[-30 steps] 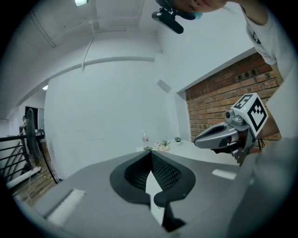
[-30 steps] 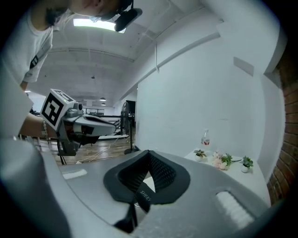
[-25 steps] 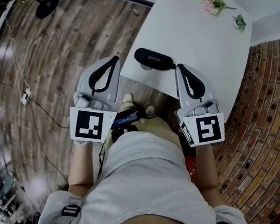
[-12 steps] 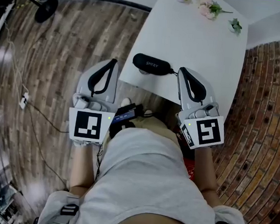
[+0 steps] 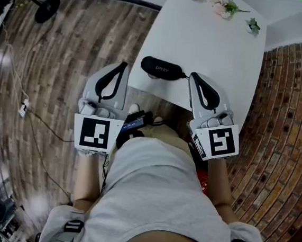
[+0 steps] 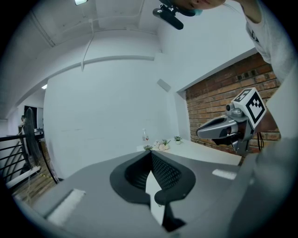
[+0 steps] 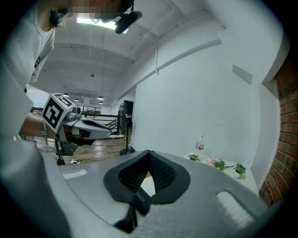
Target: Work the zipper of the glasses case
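**Poised either side of the glasses case, nothing gripped**

Finds the glasses case [image 5: 163, 68] in the upper middle of the head view, lying flat at the near left corner of the white surface [image 5: 217, 44], long side along that edge, pale lettering facing up.

Shows the left claw [image 5: 125, 65] pressed together and pinching nothing, tip just left of the case, seen against the wooden floor [image 5: 68, 40] past the surface's edge. Shows the right claw [image 5: 192, 74] pressed together as well, tip just beside the case's right end; cannot tell from above whether touching. Through the loop of its pads, in the right gripper view, catches a dark strip with the same lettering, seemingly the case lying beyond rather than anything clamped.

Judging by looks: a light, semi-stiff shell. Stiff enough to take a firm squeeze across the narrow width, yet light enough to skid over the smooth surface or off the nearby edge under a tug. Hard to make out the zipper itself; a small dark tab [image 5: 185, 76] at the right end, possibly the pull. Best to pin the body with the left claw across the middle, then nip the thin pull between the right claw's tips and draw along the seam, not upward.
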`<move>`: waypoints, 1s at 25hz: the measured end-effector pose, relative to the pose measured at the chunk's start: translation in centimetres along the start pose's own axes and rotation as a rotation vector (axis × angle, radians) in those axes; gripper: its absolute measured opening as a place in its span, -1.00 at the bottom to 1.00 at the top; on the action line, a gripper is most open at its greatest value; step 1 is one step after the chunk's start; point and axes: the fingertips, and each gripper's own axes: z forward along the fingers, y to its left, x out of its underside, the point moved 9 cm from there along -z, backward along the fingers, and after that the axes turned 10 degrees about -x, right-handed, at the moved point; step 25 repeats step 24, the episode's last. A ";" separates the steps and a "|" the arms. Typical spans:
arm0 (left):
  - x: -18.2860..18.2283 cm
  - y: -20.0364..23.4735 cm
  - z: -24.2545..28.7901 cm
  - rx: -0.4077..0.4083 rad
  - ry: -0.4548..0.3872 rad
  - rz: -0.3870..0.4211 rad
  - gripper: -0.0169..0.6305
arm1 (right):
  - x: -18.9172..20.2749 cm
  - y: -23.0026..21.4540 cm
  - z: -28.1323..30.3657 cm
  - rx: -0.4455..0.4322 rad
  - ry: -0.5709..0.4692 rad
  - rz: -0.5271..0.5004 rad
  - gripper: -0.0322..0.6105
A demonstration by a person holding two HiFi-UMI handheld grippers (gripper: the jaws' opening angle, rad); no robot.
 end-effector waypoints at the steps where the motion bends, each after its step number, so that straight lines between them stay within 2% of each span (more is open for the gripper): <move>1: 0.0 0.0 0.0 0.001 -0.001 -0.001 -0.91 | 0.0 0.0 0.0 -0.001 0.002 -0.002 -0.89; 25: 0.9 0.7 0.7 0.012 0.026 0.005 -0.91 | 0.8 0.2 1.3 -0.011 0.065 -0.008 -0.89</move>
